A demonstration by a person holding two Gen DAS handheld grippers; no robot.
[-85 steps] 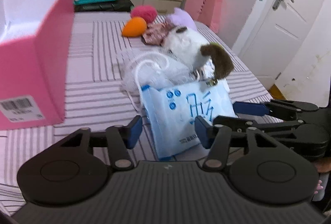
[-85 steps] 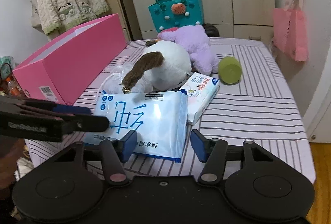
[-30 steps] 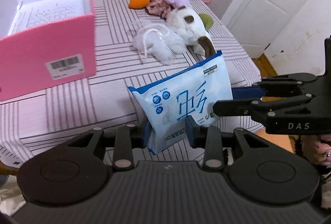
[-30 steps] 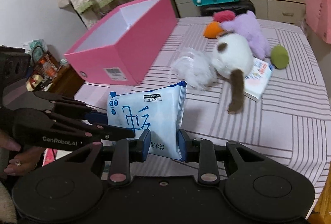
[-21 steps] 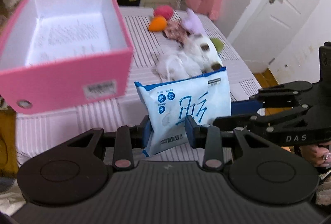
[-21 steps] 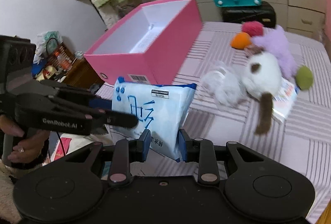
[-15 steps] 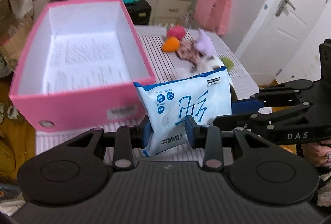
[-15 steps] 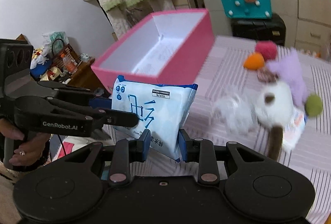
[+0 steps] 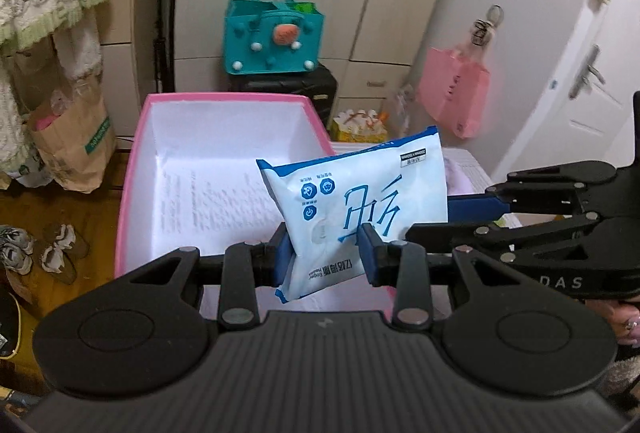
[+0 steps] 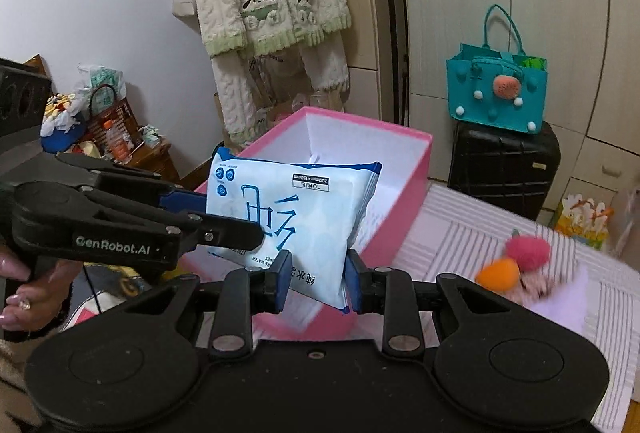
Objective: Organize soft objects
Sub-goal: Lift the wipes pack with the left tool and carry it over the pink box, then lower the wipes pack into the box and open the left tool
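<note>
Wipes pack (image 9: 360, 201) (one), clenched by jaws of both grippers, left gripper (image 9: 326, 259), right gripper (image 10: 314, 281), over one pink box (image 9: 224, 105)

My left claw (image 9: 326, 255) clamped the lower edge of a blue-and-white wet wipes pack (image 9: 360, 201), which stood tilted above the near end of an open pink box (image 9: 132, 169). A printed sheet (image 9: 212, 201) lay on the white floor of the box. My right claw (image 9: 472, 209) reached in from the right and pinched the pack's other edge. Behind the box a teal handbag (image 9: 272, 37) sat on a black suitcase (image 9: 292, 89), and a pink bag (image 9: 454, 93) hung near the door.
</note>
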